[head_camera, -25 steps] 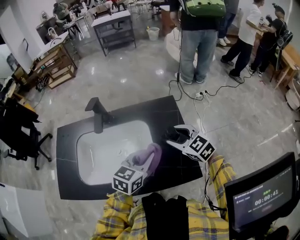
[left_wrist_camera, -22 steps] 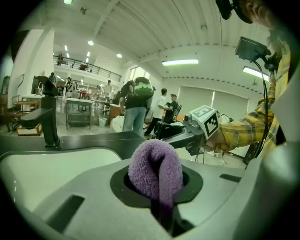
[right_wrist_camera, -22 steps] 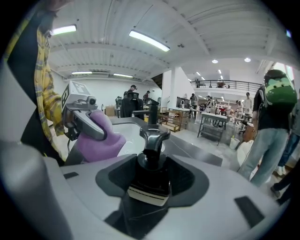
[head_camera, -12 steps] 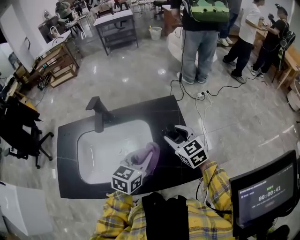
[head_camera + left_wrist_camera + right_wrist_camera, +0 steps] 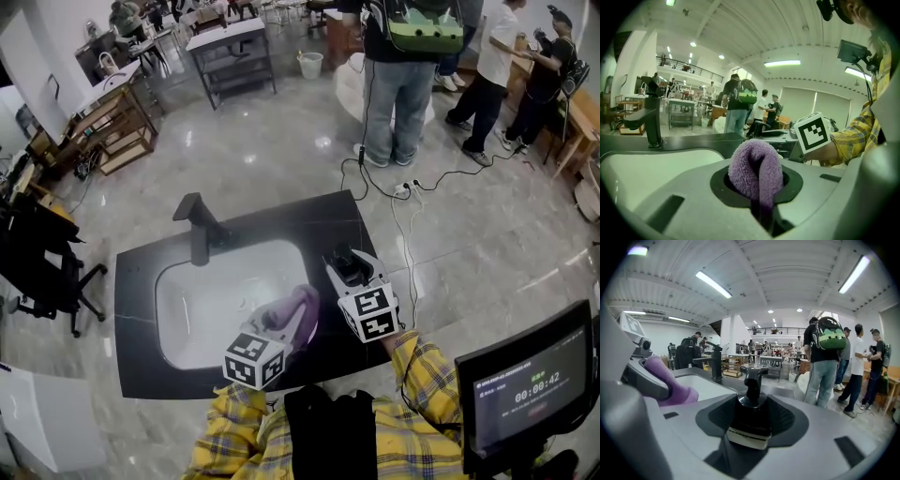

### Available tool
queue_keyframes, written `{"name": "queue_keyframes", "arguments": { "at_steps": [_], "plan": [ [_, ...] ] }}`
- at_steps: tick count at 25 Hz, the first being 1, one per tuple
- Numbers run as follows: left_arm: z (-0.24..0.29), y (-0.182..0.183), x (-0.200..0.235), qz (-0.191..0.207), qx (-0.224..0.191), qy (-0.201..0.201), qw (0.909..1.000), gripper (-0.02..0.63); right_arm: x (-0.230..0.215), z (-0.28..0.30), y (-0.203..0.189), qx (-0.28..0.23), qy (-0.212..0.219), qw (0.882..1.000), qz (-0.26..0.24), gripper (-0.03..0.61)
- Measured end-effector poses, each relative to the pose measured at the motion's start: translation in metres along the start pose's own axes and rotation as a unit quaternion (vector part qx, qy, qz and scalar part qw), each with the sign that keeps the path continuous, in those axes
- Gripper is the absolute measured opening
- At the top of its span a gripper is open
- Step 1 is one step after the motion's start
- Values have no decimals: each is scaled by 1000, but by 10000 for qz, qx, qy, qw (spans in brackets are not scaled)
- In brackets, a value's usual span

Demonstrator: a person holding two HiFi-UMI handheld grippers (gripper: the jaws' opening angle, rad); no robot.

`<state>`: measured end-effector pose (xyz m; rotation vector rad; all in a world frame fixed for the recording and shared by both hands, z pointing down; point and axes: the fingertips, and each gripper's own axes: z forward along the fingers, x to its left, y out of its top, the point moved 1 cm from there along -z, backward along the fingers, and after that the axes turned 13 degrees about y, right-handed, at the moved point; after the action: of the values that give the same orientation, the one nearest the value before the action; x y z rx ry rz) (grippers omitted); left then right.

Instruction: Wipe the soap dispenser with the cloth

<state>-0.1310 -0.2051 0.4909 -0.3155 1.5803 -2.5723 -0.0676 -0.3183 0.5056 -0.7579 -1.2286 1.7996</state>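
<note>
As right gripper (image 5: 349, 262) closes on it, soap dispenser (image 5: 749, 418) stands upright, pump uppermost.

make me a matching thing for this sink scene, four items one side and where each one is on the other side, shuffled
1 purple fluffy cloth
2 black pump soap dispenser
3 black faucet
4 white sink basin

A set into the dark countertop
B clamped in the left tongs
C stands by the basin's far left corner
D gripped in the right tongs

Pairs: 1-B, 2-D, 3-C, 4-A. The right tongs have just been closing, with the dispenser between them.
</note>
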Motion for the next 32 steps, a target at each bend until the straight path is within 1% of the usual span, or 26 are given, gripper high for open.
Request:
{"name": "queue_keyframes", "arguments": {
  "at_steps": [9, 17, 23, 28, 30, 32],
  "plan": [
    [0, -1, 9, -113, -27, 137, 9998, 43, -16, 11, 1, -39, -187, 9998, 110, 193],
    [-13, 0, 32, -191, -71, 257, 9995, 44, -17, 32, 13, -67, -291, 9995, 143, 193],
    [-11, -1, 38, -209, -94, 263, 9994, 43, -24, 40, 12, -91, -392, 9990, 174, 193],
    [-12, 4, 43, -219, -150, 241, 9994, 43, -21, 42, 15, -52, -263, 9994, 223, 195],
    [-11, 6, 42, -235, -194, 239, 9992, 43, -18, 37, 15, -90, -200, 9994, 252, 215],
    [-10, 8, 40, -254, -243, 243, 9991, 43, -16, 29, 15, -188, -191, 9993, 268, 221]
  ]
}}
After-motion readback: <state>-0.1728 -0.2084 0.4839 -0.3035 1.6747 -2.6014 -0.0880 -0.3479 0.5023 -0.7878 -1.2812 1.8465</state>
